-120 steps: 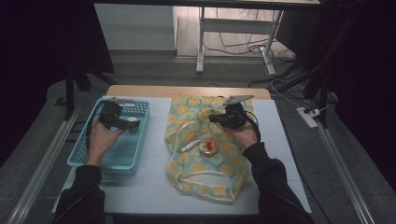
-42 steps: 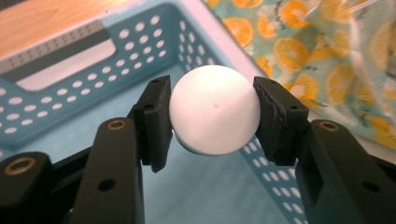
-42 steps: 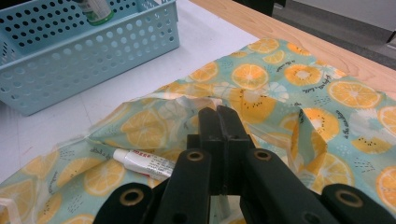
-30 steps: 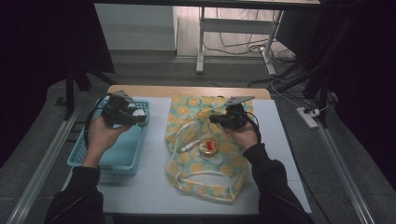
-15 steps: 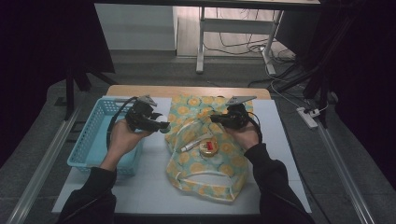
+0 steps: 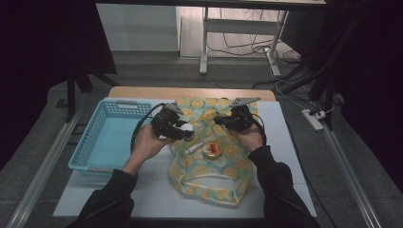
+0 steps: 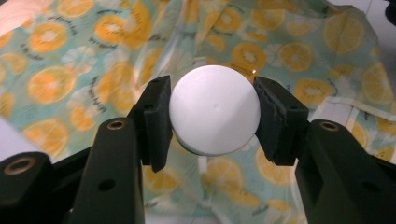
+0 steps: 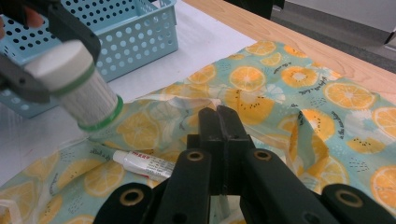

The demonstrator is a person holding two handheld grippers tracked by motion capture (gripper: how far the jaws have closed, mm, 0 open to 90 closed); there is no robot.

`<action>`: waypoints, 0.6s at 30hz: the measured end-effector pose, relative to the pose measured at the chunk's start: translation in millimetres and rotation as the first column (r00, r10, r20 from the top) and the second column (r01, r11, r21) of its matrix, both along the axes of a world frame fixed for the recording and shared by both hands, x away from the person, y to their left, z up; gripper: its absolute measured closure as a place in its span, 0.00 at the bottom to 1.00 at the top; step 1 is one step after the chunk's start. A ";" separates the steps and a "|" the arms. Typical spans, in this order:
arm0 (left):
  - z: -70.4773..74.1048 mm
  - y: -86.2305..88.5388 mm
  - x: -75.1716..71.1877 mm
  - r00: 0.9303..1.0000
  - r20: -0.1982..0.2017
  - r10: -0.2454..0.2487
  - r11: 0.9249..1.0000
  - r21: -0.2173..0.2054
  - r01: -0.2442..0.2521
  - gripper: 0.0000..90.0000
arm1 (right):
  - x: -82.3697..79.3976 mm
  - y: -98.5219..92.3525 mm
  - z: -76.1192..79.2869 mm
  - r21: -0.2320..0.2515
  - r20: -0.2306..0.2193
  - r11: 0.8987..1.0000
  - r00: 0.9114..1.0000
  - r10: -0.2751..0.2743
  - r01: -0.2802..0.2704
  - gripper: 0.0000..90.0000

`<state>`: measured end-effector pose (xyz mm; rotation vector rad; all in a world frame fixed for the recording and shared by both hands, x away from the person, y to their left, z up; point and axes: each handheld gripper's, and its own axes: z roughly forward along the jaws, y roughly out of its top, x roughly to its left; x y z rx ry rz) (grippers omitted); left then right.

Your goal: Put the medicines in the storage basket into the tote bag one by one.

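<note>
Presently, the scene reads as follows:

1. Left gripper [image 6: 177, 127]: its jaws are clamped on the white cap of a small jar [image 7: 214, 109], a ribbed white container with green bands, carried tilted in the air. The right gripper view shows the jar [image 8: 77, 86] hanging above the near edge of the orange-print bag [image 6: 209, 161], with the blue basket [image 6: 102, 142] behind the left gripper.

2. Right gripper [image 6: 223, 119]: its jaws are pressed together, apparently pinching a fold of the bag's fabric. It sits on the bag's far side, across from the left gripper.

3. Lying on the bag, between and slightly nearer the person than the two grippers, are a small white tube [image 8: 142, 163] and a round flat tin [image 6: 212, 150].

4. Step in hand, as judged: transfer of the jar from the basket side to the bag, mid-carry, not yet set down.

5. Next move, as judged: lower the jar onto the fabric just beyond the left gripper, beside the tube, then part the jaws only once the jar rests steadily; the right gripper should keep the cloth taut.
</note>
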<state>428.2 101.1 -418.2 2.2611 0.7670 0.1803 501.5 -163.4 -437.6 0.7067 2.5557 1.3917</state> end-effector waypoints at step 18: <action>-17.1 -49.1 12.3 0.998 0.002 -0.063 0.998 0.014 0.063 0.56 | 1.7 -1.2 -0.4 0.000 0.001 1.000 1.000 -0.005 0.005 1.00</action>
